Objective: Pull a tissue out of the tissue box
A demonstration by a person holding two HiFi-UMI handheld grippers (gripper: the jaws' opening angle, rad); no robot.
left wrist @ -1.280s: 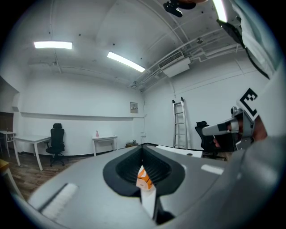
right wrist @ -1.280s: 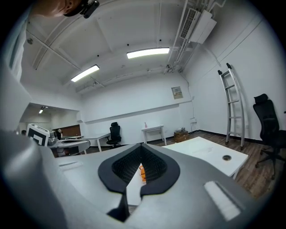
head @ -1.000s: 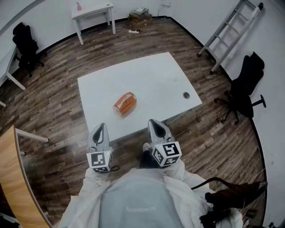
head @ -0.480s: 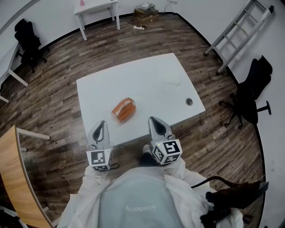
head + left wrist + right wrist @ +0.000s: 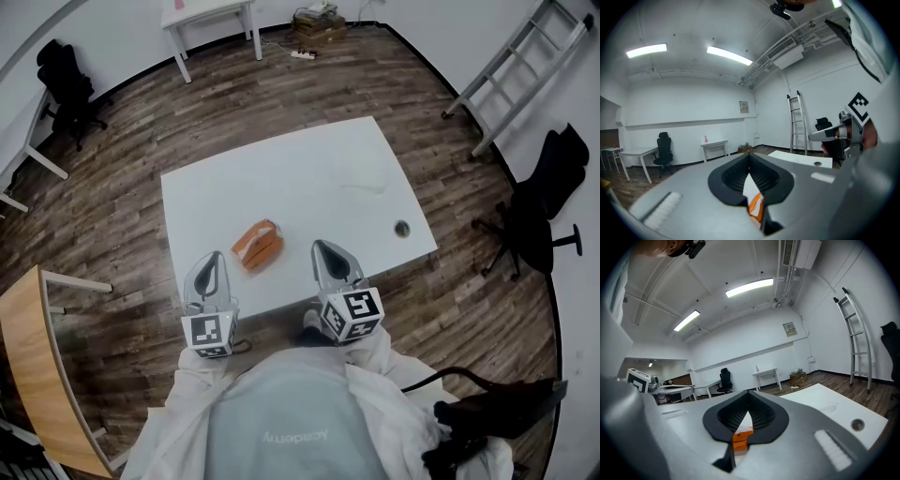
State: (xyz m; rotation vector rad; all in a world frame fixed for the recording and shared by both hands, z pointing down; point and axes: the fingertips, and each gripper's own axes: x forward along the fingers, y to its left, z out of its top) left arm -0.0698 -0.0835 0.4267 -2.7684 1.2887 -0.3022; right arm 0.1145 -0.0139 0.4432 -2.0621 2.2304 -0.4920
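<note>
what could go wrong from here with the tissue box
1. Both the left tool and the right tool are shut; unopened, they would likely just shove the tissue box rather than pinch a tissue.
2. The box lies askew near the front edge of the white table, and nothing holds it down; a pull might drag it off.
</note>
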